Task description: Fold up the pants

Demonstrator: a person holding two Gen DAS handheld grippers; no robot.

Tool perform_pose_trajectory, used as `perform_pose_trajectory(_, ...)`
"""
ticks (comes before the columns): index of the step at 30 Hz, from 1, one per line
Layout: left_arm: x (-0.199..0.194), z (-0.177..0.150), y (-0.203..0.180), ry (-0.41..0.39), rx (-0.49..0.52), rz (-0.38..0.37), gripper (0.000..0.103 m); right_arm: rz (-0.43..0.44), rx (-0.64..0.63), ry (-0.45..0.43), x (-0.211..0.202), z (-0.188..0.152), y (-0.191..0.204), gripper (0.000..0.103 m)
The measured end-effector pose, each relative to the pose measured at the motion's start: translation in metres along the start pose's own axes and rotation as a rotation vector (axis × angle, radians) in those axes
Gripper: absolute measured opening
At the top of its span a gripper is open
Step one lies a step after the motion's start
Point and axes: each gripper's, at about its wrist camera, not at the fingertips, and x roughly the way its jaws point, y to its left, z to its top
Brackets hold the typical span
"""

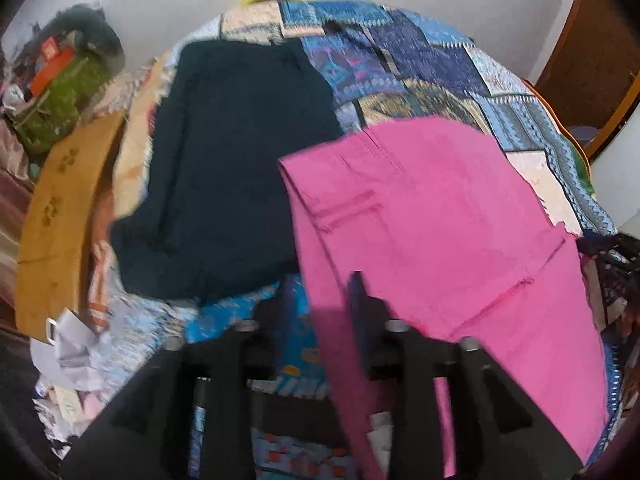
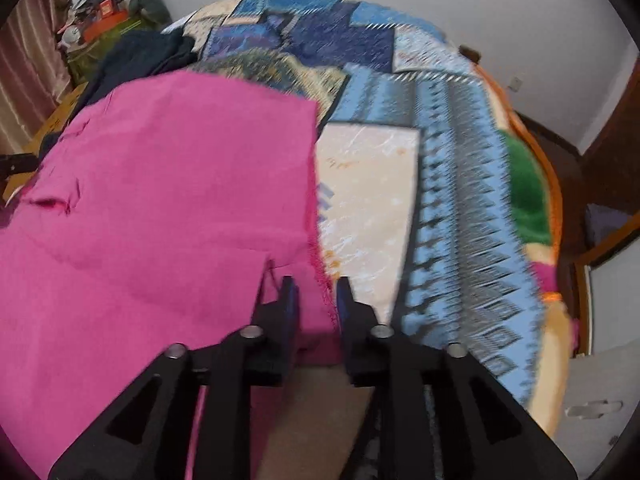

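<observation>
Pink cloth fills the near field of both views: the pink pants [image 2: 160, 200] lie spread on the bed's patchwork quilt [image 2: 460, 160], partly doubled over, with pocket seams facing up. The right claw [image 2: 316, 304] sits nearest, its two blue-padded fingers [image 2: 290, 312] parted by a narrow gap with the frayed pink edge running between them; whether the pads are actually pinching that hem I cannot tell through the blur. The left claw [image 1: 320, 312] is half open on the other side of the garment, one finger [image 1: 358, 312] lying over the pink cloth and the other above the blue bedding, nothing clearly gripped.

The step in hand looks like taking the near edge to carry it over. To do it well, both claws should grip every layer of the edge, lift together and level, draw the cloth taut so the fold line stays straight, and lay edge on edge before letting go. Motion blur suggests haste; slower travel would keep the layers from sliding.

Beyond the left claw, dark navy pants [image 1: 224, 160] lie just beside the pink pair, their edges touching or overlapping, and could get dragged along. Crumpled paper [image 1: 76, 344] and a brown cardboard piece [image 1: 60, 216] crowd the left edge. Farther back, a green box [image 1: 60, 108] with clutter stands against the wall.
</observation>
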Motion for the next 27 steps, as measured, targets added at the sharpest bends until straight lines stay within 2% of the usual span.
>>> perform_pose_trajectory(1,-0.004,0.002,0.004,-0.019,0.001,0.008,0.052,-0.004,0.007,-0.024,-0.007,0.003,-0.003,0.036)
perform_pose_trajectory(3,-0.011,0.008,0.01,-0.052,0.004,0.025,0.057,-0.001,0.025,-0.075,-0.022,0.011,-0.007,0.048)
perform_pose_trajectory(7,-0.015,0.024,0.024,-0.08,-0.019,0.032,0.067,0.01,0.042,-0.16,-0.044,0.032,-0.011,0.061)
perform_pose_trajectory(10,-0.01,0.038,0.032,-0.089,-0.052,0.018,0.069,0.025,0.052,-0.216,-0.052,0.052,-0.009,0.069)
perform_pose_trajectory(15,0.011,0.054,0.034,-0.061,-0.062,0.019,0.07,0.053,0.049,-0.221,-0.029,0.081,0.002,0.07)
perform_pose_trajectory(23,0.054,0.066,0.027,0.004,-0.052,-0.008,0.07,0.076,0.076,-0.095,0.044,0.106,0.003,0.07)
perform_pose_trajectory(27,0.078,0.07,0.026,0.053,-0.06,-0.05,0.069,0.106,0.11,-0.055,0.074,0.119,-0.003,0.07)
